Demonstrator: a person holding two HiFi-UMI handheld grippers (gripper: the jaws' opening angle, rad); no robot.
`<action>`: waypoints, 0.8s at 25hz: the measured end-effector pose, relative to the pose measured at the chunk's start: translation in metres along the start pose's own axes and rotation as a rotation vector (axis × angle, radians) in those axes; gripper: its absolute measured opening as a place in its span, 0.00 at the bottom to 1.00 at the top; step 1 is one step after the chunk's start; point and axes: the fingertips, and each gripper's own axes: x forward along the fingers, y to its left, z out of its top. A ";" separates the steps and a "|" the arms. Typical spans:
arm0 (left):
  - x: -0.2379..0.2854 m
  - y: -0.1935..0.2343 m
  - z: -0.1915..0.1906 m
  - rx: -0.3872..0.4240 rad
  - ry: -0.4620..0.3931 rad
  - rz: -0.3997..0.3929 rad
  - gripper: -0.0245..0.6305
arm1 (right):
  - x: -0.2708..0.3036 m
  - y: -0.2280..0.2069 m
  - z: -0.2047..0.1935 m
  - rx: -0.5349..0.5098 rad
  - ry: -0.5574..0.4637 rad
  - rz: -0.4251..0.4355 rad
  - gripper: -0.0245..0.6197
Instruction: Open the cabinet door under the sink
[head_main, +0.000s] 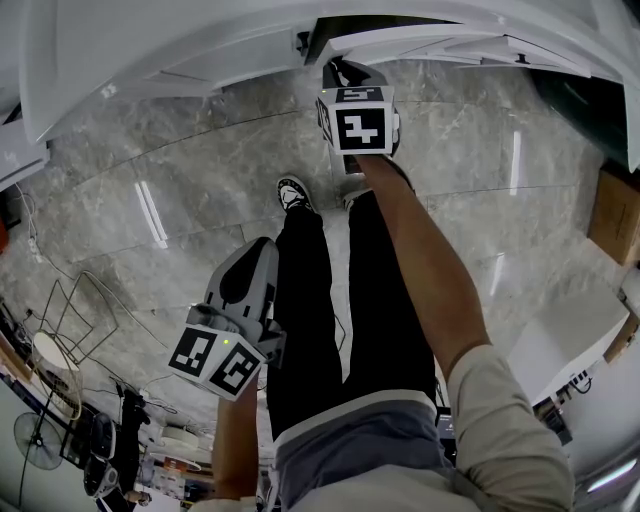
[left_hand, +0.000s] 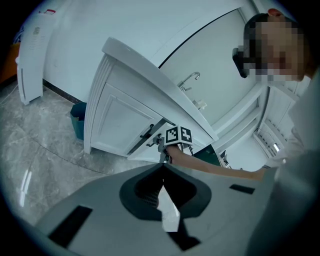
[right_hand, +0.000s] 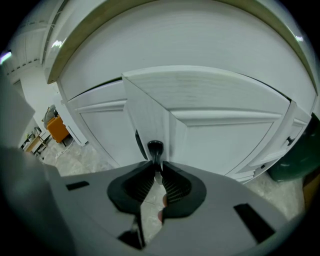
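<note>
Right tool (right_hand: 158, 169): its jaws are clamped on the black door handle (right_hand: 155, 148), which stands right at the tips.
Cabinet door (right_hand: 150, 115): white, standing ajar and angled out from the cabinet toward the right tool. Its free edge is just behind the held handle.
Left tool (left_hand: 162, 169): its jaws are together with nothing between them. It is held free, well apart from the cabinet.
Left gripper view only: a faucet (left_hand: 189, 78) on the white table (left_hand: 145, 67) far ahead and above. A teal bin (left_hand: 77, 117) stands on the floor ahead and to the left. The right tool's marker cube (left_hand: 178, 135) sits at the door, straight ahead.
Head view only: the left tool hangs low beside the black trousers (head_main: 330, 300). The right tool is out at arm's reach under the table edge, over the grey marble floor (head_main: 150, 180).
</note>
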 end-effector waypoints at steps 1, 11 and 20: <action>-0.001 0.001 0.000 -0.002 -0.001 0.002 0.04 | -0.001 0.000 -0.001 -0.001 0.000 0.001 0.13; 0.001 -0.004 -0.005 -0.012 0.006 -0.006 0.04 | -0.012 0.000 -0.015 -0.023 0.006 0.011 0.13; 0.007 -0.012 -0.019 -0.032 0.028 -0.015 0.04 | -0.021 -0.002 -0.027 -0.040 0.000 0.017 0.13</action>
